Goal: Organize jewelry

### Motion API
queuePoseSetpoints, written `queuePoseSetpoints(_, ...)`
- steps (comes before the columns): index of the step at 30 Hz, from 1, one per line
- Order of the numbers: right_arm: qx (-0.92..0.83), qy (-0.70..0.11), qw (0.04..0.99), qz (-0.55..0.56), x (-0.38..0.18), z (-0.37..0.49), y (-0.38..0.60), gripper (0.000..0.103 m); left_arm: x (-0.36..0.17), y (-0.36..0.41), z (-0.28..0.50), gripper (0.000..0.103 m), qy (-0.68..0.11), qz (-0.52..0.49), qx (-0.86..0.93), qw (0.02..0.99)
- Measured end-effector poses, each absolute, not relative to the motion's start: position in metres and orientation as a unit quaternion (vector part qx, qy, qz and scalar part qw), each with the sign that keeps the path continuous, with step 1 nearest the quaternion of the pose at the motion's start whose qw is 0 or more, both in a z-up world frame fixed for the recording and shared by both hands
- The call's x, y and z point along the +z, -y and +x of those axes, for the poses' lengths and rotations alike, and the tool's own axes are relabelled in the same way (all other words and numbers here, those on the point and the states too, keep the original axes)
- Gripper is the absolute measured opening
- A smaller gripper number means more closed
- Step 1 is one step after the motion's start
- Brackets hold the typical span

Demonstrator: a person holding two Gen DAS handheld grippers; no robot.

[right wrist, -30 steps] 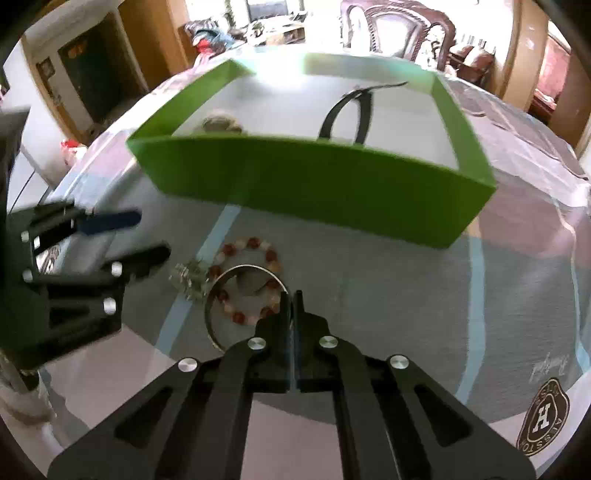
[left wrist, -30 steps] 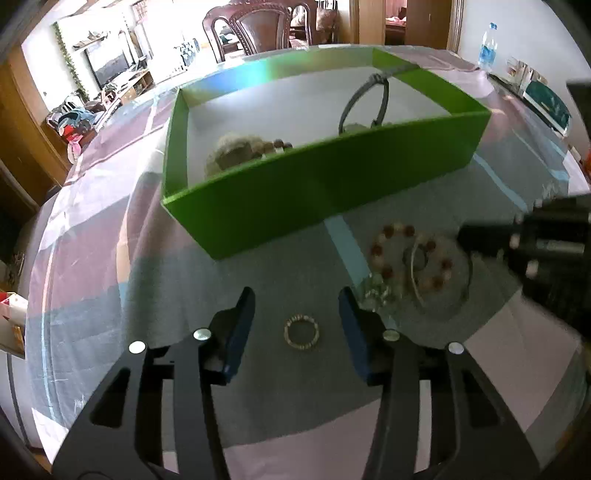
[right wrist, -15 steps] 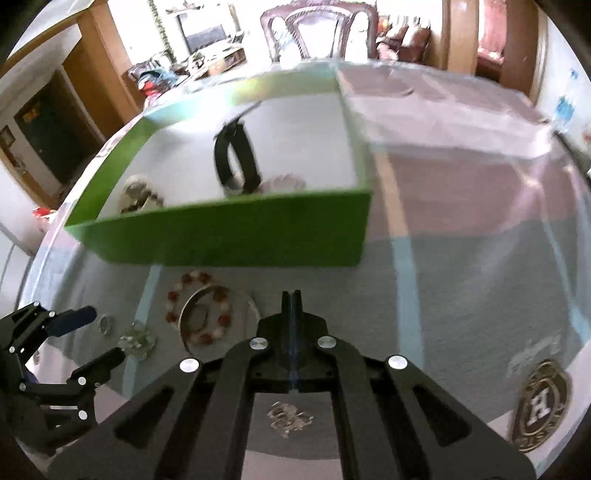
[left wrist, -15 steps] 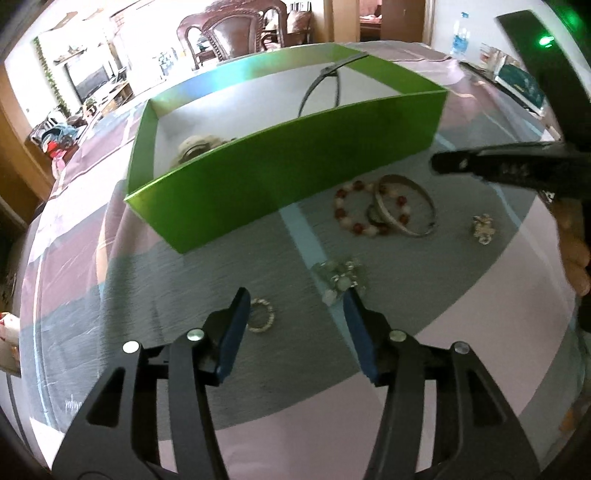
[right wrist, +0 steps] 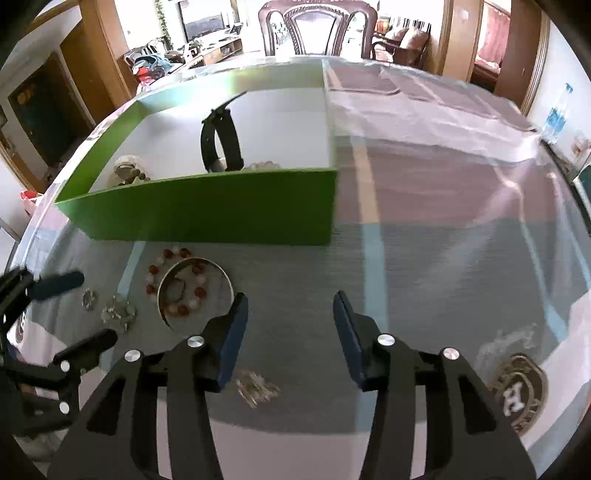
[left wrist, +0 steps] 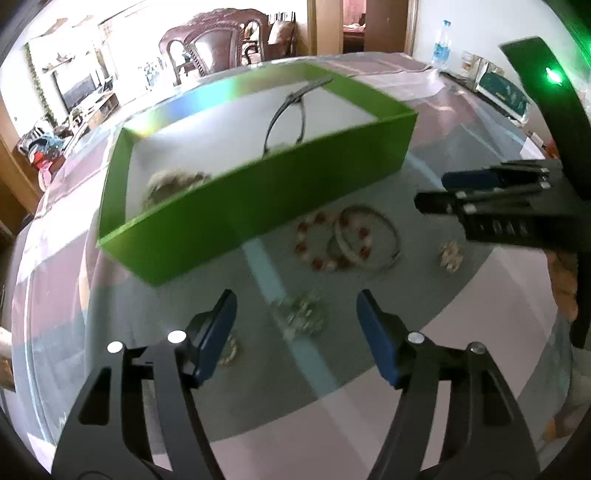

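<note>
A green box [left wrist: 258,199] [right wrist: 207,210] holds a black watch [right wrist: 221,142] and a beaded bracelet [right wrist: 127,171]. In front of it lie a red-and-white bead bracelet [left wrist: 314,243] [right wrist: 173,280] overlapped by a silver bangle [left wrist: 369,236] [right wrist: 195,288]. My left gripper [left wrist: 295,325] is open around a sparkly brooch [left wrist: 299,312] [right wrist: 118,314]. A small bead ring [left wrist: 229,350] lies by its left finger. My right gripper [right wrist: 290,328] is open and empty above bare cloth; a small ornament [right wrist: 256,387] [left wrist: 450,254] lies beneath it.
The table has a striped pink, grey and blue cloth [right wrist: 443,240]. A round logo patch [right wrist: 521,395] is at the right. A carved chair [right wrist: 314,26] stands behind the table. A water bottle [left wrist: 441,44] stands at the far right edge.
My right gripper has opened from shut and moved right. My left gripper has shifted right from the small ring to straddle the sparkly brooch.
</note>
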State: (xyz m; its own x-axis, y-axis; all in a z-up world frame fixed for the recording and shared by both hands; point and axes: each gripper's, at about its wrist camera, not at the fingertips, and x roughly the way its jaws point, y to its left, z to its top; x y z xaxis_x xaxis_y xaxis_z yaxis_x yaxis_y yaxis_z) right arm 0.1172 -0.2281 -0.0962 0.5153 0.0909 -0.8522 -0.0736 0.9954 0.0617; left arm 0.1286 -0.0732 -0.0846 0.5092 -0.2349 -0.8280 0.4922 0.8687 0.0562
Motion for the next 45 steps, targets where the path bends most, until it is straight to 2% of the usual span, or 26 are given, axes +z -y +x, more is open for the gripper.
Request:
queuePoseSetpoints(3, 0.040, -0.487, 0.872, -0.001, -0.095, 0.113, 0.232, 0.056, -0.081, 0.089, 0.136, 0.067, -0.445, 0.148, -0.215, 0.857)
queuePoseSetpoints(6, 0.034, -0.496, 0.868, 0.009, -0.104, 0.115, 0.240, 0.056, -0.086, 0.107, 0.150, 0.049, -0.456, 0.149, -0.220, 0.849)
queuePoseSetpoints(8, 0.034, -0.501, 0.865, 0.015, -0.110, 0.117, 0.242, 0.056, -0.093, 0.112, 0.158, 0.029, -0.468, 0.151, -0.213, 0.844)
queuePoseSetpoints(10, 0.034, -0.507, 0.861, 0.018, -0.114, 0.119, 0.244, 0.056, -0.100, 0.112, 0.164, 0.027, -0.478, 0.141, -0.217, 0.839)
queuePoseSetpoints(12, 0.037, -0.509, 0.860, 0.019, -0.116, 0.120, 0.244, 0.056, -0.100, 0.109, 0.166, 0.020, -0.482, 0.125, -0.228, 0.836)
queuePoseSetpoints(13, 0.038, -0.509, 0.860, 0.020, -0.116, 0.121, 0.244, 0.056, -0.100, 0.108, 0.168, 0.008, -0.485, 0.119, -0.230, 0.835)
queuePoseSetpoints(14, 0.038, -0.509, 0.859, 0.020, -0.117, 0.121, 0.244, 0.056, -0.100, 0.106, 0.167, 0.001, -0.487, 0.117, -0.228, 0.835)
queuePoseSetpoints(21, 0.038, -0.512, 0.858, 0.017, -0.120, 0.123, 0.242, 0.056, -0.078, 0.076, 0.159, 0.000, -0.455, 0.097, -0.217, 0.858)
queuePoseSetpoints(26, 0.052, -0.506, 0.861, 0.004, -0.117, 0.121, 0.231, 0.059, -0.075, 0.067, 0.161, 0.002, -0.462, 0.082, -0.221, 0.855)
queuePoseSetpoints(27, 0.050, -0.507, 0.861, 0.000, -0.118, 0.121, 0.229, 0.059, -0.079, 0.071, 0.162, 0.003, -0.466, 0.086, -0.222, 0.852)
queuePoseSetpoints(29, 0.049, -0.509, 0.860, -0.004, -0.120, 0.121, 0.226, 0.059, -0.085, 0.079, 0.162, 0.013, -0.474, 0.089, -0.231, 0.845)
queuePoseSetpoints(35, 0.047, -0.508, 0.860, -0.002, -0.121, 0.122, 0.229, 0.059, -0.104, 0.102, 0.163, 0.019, -0.486, 0.114, -0.234, 0.834)
queuePoseSetpoints(39, 0.048, -0.507, 0.860, -0.003, -0.122, 0.122, 0.229, 0.059, -0.107, 0.101, 0.165, 0.014, -0.485, 0.116, -0.220, 0.838)
queuePoseSetpoints(40, 0.048, -0.507, 0.860, -0.002, -0.122, 0.122, 0.230, 0.059, -0.105, 0.100, 0.165, 0.006, -0.483, 0.112, -0.222, 0.839)
queuePoseSetpoints(41, 0.048, -0.507, 0.860, -0.001, -0.122, 0.122, 0.230, 0.059, -0.103, 0.097, 0.165, 0.003, -0.483, 0.110, -0.219, 0.840)
queuePoseSetpoints(45, 0.046, -0.507, 0.861, 0.001, -0.122, 0.122, 0.231, 0.060, -0.089, 0.085, 0.161, 0.003, -0.469, 0.090, -0.223, 0.850)
